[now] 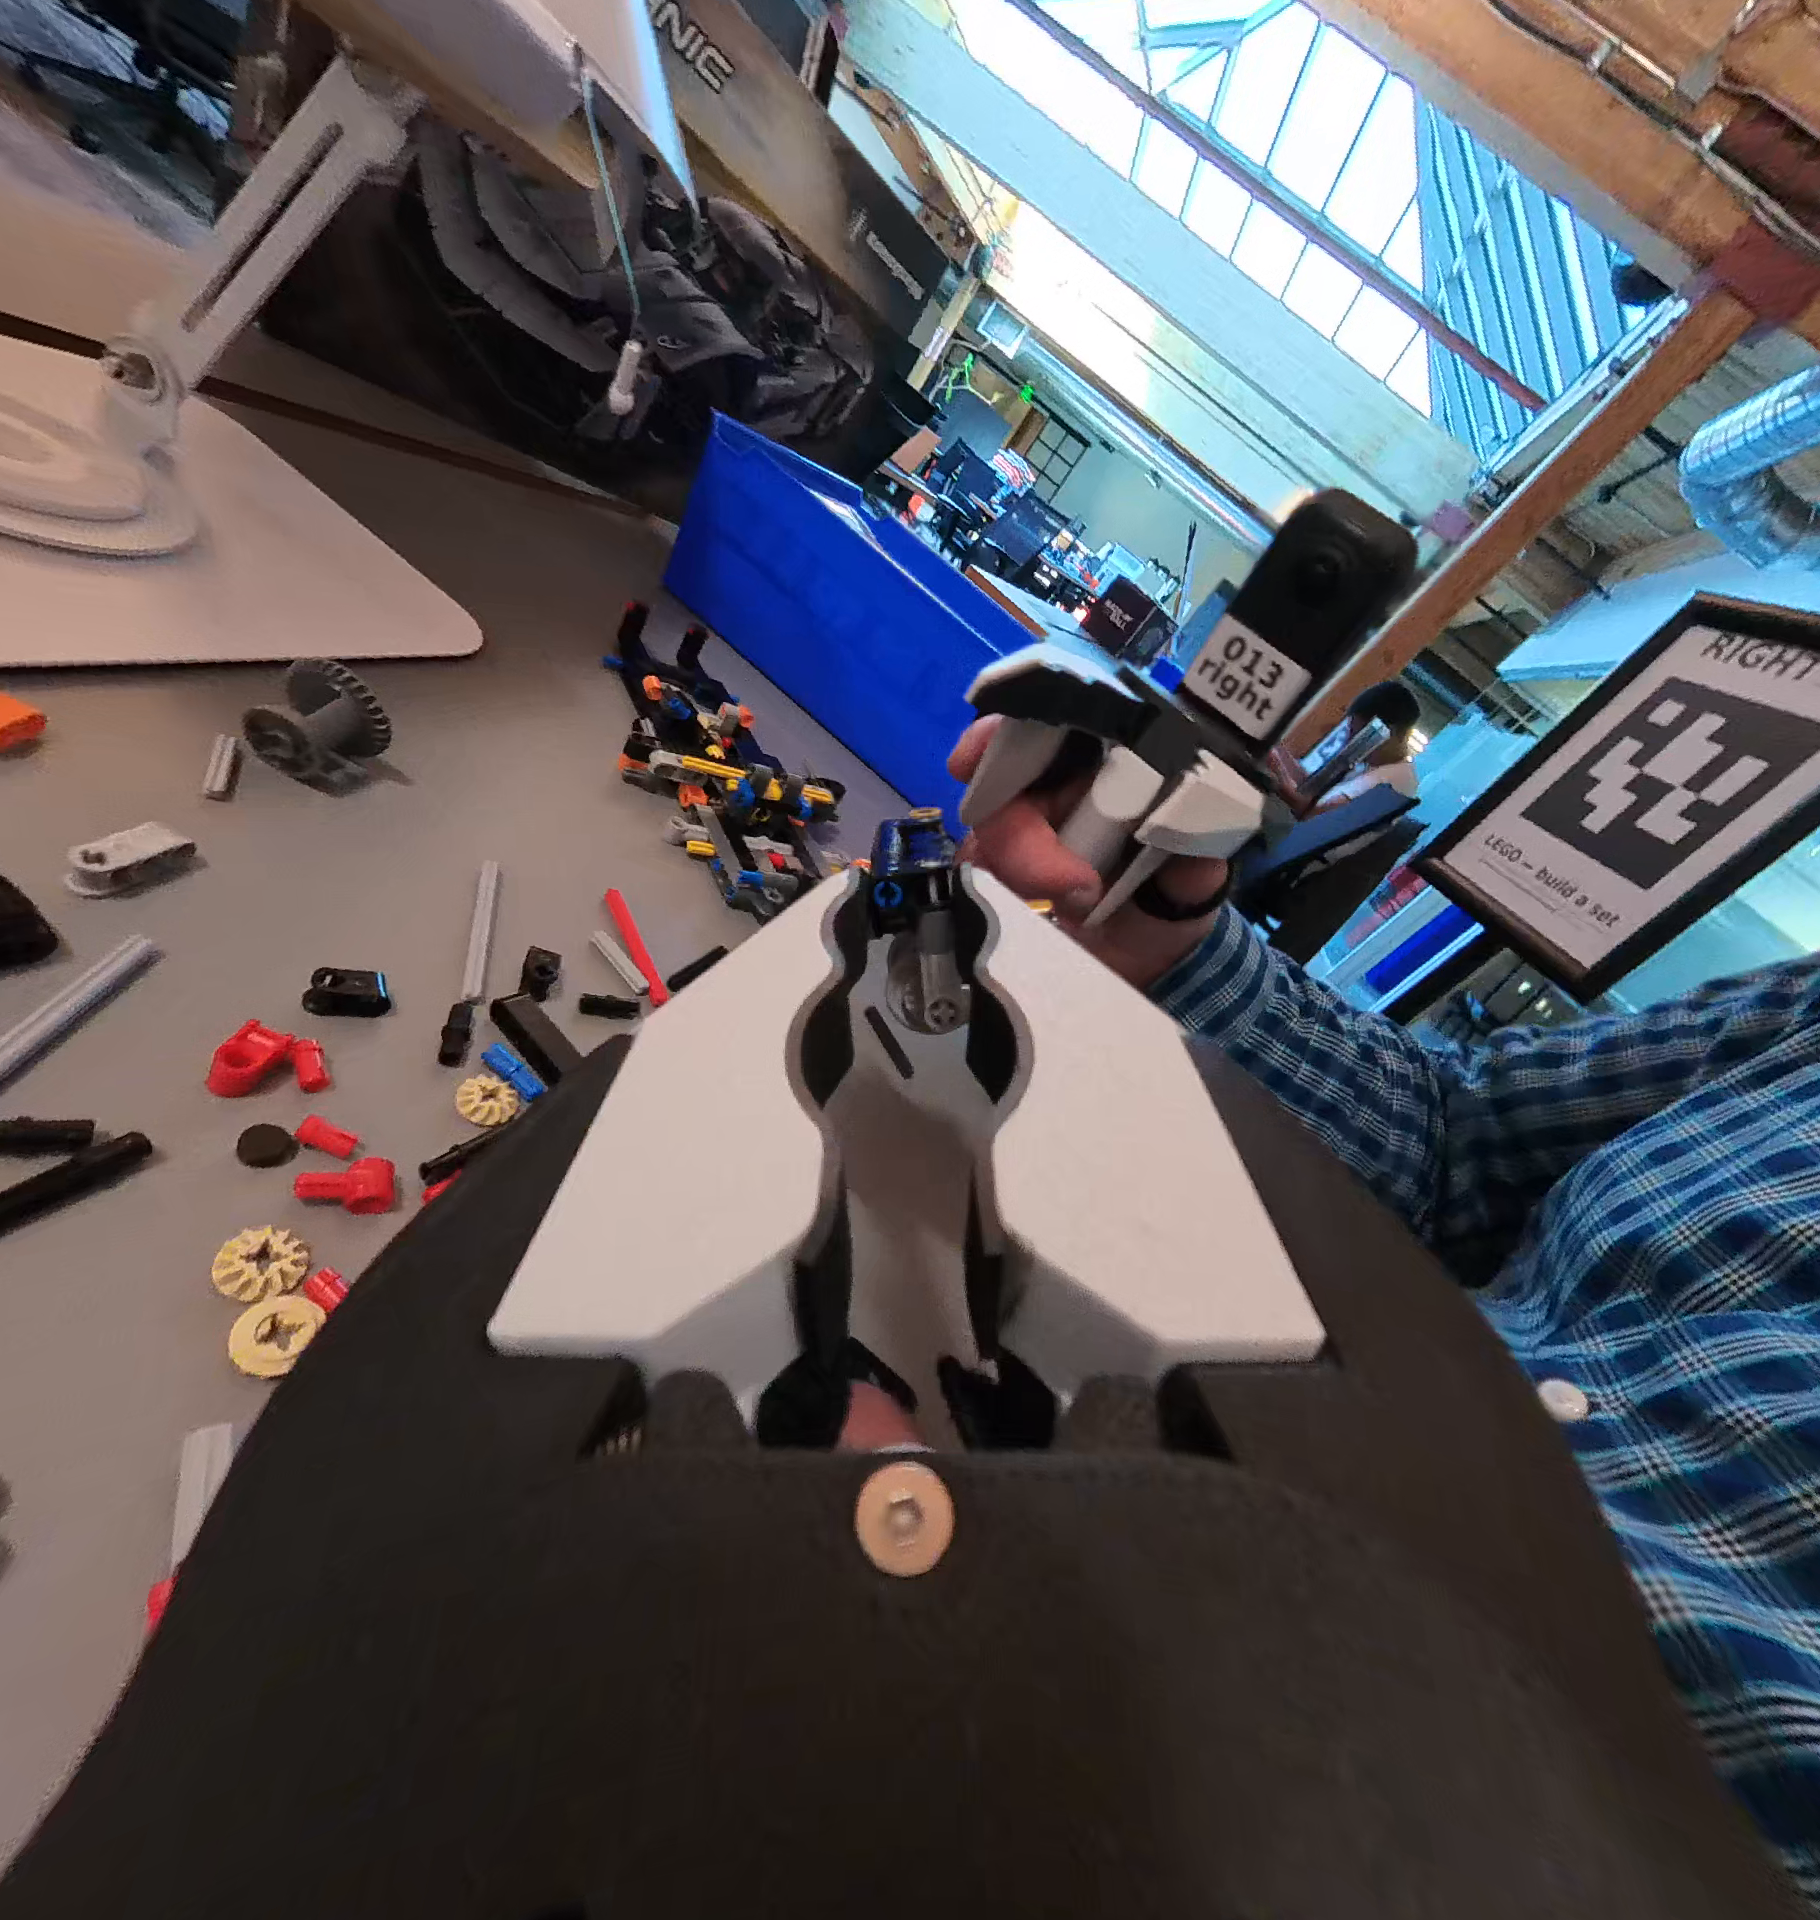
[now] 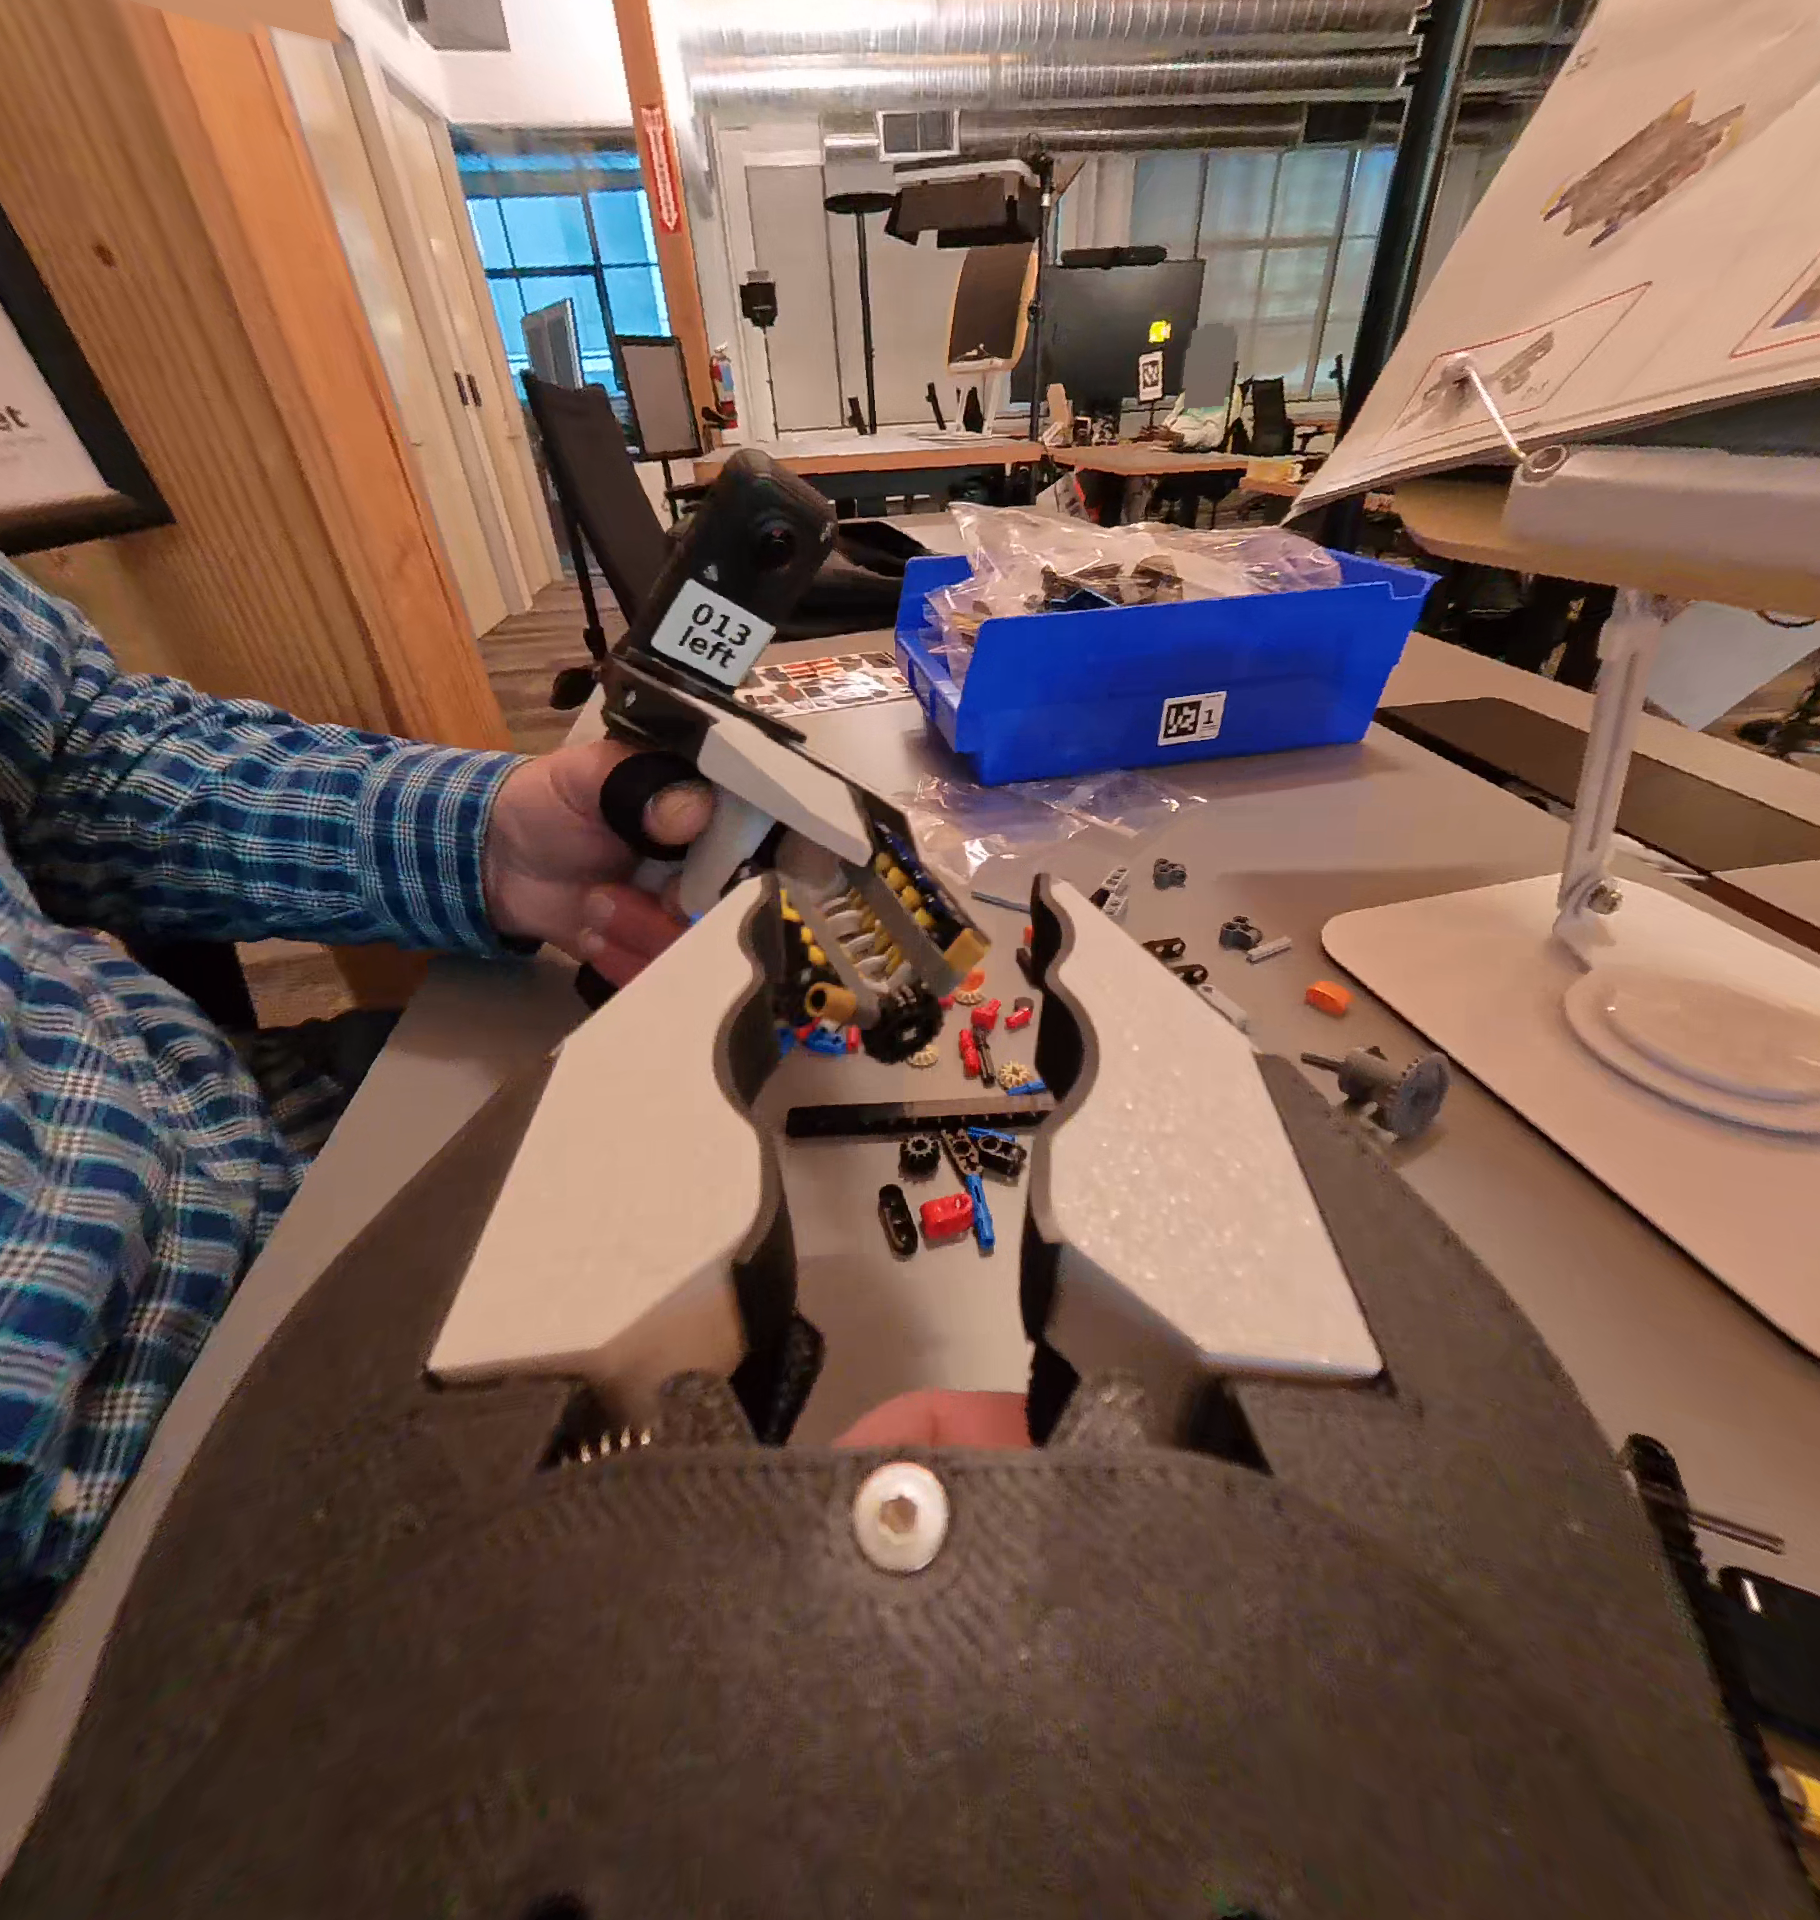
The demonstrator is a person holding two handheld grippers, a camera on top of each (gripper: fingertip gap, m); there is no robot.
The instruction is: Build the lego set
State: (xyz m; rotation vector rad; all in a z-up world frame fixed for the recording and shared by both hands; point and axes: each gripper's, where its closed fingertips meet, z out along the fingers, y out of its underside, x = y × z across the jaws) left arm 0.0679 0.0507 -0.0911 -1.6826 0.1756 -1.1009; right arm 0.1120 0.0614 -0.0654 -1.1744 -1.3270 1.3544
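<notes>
In the left wrist view, a blue bin (image 1: 833, 613) stood at the far side of the grey worktop (image 1: 532, 582), its contents hidden behind its wall. The left hand-held gripper (image 1: 911, 894) was clamped on a small lego sub-assembly (image 1: 911, 883) of dark blue, black and grey parts, raised above the worktop. Only this view showed a larger part-built lego frame (image 1: 729, 800) lying near the bin, with red connectors (image 1: 350, 1184), tan gears (image 1: 262, 1262) and black beams (image 1: 49, 1184) scattered to the left. Beyond the fingertips, the right hand (image 1: 1041, 852) of a person in a blue plaid sleeve (image 1: 1612, 1143) gripped the other tool.

In the right wrist view, the blue bin (image 2: 1145, 675) proved to hold clear plastic bags (image 2: 1114, 561) of pieces. The right hand-held gripper (image 2: 901, 914) stood apart, holding nothing, above loose pieces (image 2: 947, 1195) on the worktop (image 2: 1249, 831). The left hand (image 2: 573, 842) tilted its gripper downward, holding the sub-assembly (image 2: 885, 935) just beyond the open fingertips. An instruction booklet (image 2: 1633, 239) rested on a white stand (image 2: 1612, 987) at the right.
</notes>
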